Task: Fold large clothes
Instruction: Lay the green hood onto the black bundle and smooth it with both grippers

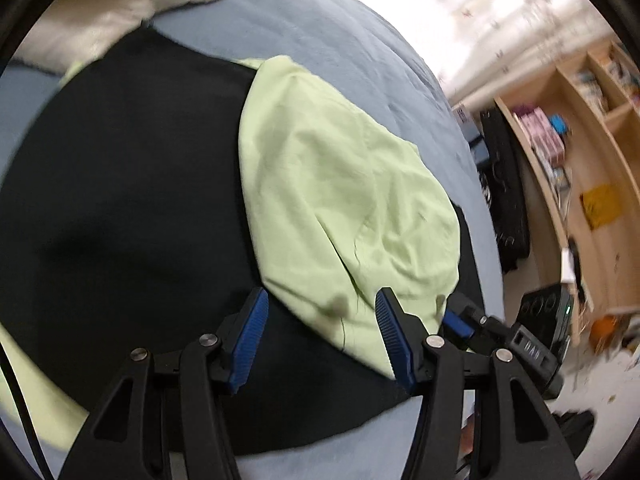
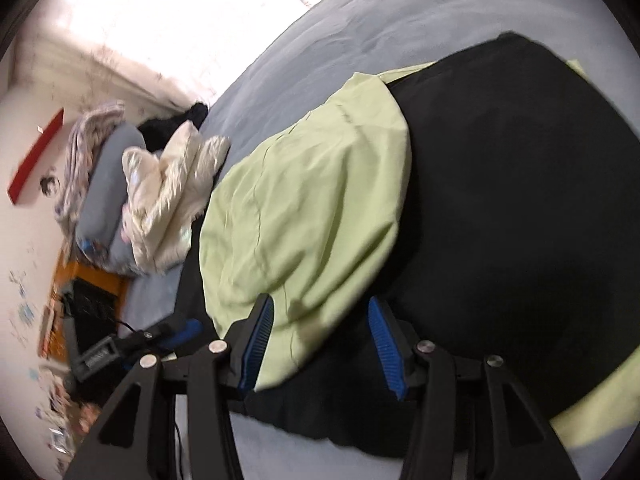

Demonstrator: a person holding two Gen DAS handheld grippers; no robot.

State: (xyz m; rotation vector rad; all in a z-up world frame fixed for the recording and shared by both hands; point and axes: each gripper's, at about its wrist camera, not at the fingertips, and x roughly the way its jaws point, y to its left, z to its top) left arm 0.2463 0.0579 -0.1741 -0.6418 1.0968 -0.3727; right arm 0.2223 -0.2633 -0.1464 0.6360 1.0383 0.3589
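Note:
A large black garment [image 1: 132,184] lies spread flat on a blue-grey bed [image 1: 340,28]. A pale green cloth [image 1: 340,184] lies folded over one side of it. In the left wrist view my left gripper [image 1: 322,300] hangs open just over the green cloth's near edge, its blue pads apart and pressing on nothing. The right gripper [image 1: 460,320] shows beside it at the right. In the right wrist view my right gripper [image 2: 320,304] stands open over the near end of the green cloth [image 2: 304,208], with the black garment [image 2: 500,200] to its right. The left gripper [image 2: 180,330] shows at the left.
A shiny white jacket [image 2: 172,192] and a grey pillow [image 2: 104,184] lie heaped at the bed's far end. A wooden shelf unit [image 1: 580,140] and a black bag [image 1: 504,184] stand beside the bed. The bed's near edge [image 2: 288,452] runs just below the garment.

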